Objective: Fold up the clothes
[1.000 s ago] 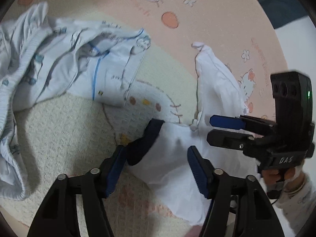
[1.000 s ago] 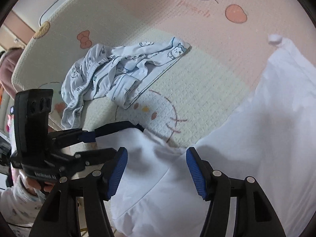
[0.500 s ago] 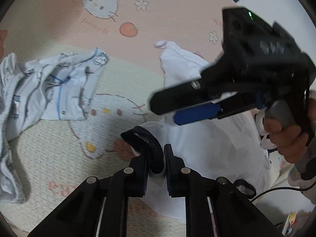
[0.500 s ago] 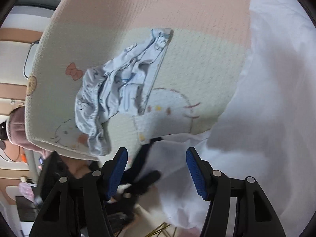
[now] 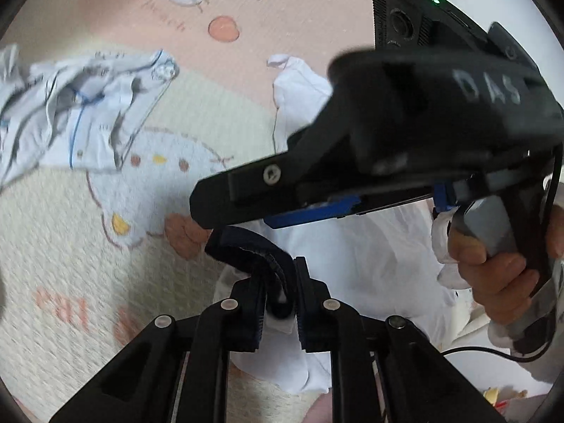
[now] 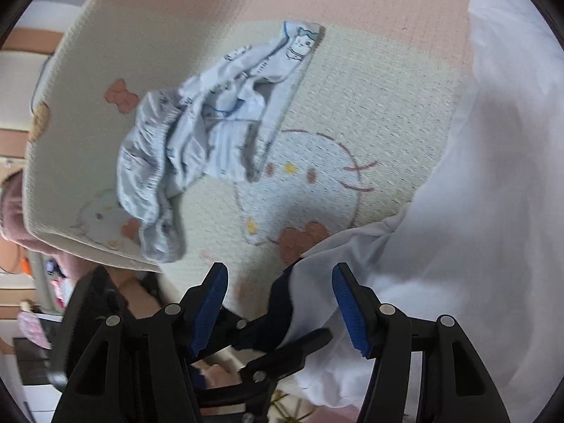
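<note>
A white garment (image 5: 370, 264) lies crumpled on the mat, and in the right wrist view the white garment (image 6: 476, 211) fills the right side. Its dark navy trim (image 5: 246, 246) arches up out of my left gripper (image 5: 280, 282), which is shut on it. My right gripper (image 5: 232, 216) reaches across just above that trim, held by a hand (image 5: 493, 268). In its own view the right gripper (image 6: 280, 303) is open, with the navy trim (image 6: 282, 299) between the blue pads and not pressed. The left gripper (image 6: 261, 342) shows just beneath.
A light blue printed garment (image 5: 81, 112) lies bunched at the left, apart from the white one; the blue garment (image 6: 211, 130) nearly reaches the mat's edge. The cream and pink cartoon mat (image 5: 70, 246) ends at the left (image 6: 53, 141). Room clutter lies beyond.
My left gripper closed on the navy trim and raised it slightly. The right gripper rolled and swung in from the right, now crossing close over the left gripper, its jaws still open.
</note>
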`<action>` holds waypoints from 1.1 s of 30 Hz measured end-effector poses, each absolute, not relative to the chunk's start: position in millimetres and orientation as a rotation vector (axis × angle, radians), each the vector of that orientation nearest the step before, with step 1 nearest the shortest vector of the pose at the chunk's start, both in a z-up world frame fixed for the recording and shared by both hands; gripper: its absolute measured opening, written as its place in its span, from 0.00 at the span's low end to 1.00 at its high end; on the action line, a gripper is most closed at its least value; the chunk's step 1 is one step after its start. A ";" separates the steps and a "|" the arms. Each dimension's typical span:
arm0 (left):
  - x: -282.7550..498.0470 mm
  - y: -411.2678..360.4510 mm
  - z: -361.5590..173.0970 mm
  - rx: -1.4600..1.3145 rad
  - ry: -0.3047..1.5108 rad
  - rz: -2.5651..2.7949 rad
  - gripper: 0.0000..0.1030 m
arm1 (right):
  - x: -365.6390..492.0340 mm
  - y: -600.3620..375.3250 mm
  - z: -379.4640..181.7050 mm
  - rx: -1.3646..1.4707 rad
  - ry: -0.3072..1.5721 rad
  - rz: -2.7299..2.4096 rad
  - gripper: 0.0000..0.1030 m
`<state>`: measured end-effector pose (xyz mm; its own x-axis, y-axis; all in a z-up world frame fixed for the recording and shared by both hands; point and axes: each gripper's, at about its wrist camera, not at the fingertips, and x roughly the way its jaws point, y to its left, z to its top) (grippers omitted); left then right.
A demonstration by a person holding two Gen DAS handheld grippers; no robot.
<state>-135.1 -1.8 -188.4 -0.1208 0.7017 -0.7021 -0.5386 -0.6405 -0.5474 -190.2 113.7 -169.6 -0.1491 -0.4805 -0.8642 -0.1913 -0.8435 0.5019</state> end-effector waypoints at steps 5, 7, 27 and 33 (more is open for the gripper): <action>-130.0 -0.8 -195.8 -1.322 -0.186 1.858 0.12 | -182.0 115.8 -185.2 1.936 -0.713 -2.093 0.59; -129.2 -0.2 -198.1 -1.328 -0.185 1.856 0.12 | -179.7 114.6 -187.7 1.929 -0.686 -2.086 0.59; -119.3 9.3 -194.1 -1.311 -0.091 1.859 0.12 | -170.7 135.4 -181.5 1.978 -0.549 -2.245 0.17; -115.8 10.9 -184.8 -1.303 -0.044 1.937 0.12 | -149.3 162.5 -180.0 1.952 -0.644 -2.251 0.17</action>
<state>-115.8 10.9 -184.8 -0.1648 0.6168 -0.7696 -0.5813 -0.6911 -0.4294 -149.3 162.5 -180.0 -0.1770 -0.3386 -0.9241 -0.2013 -0.9066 0.3708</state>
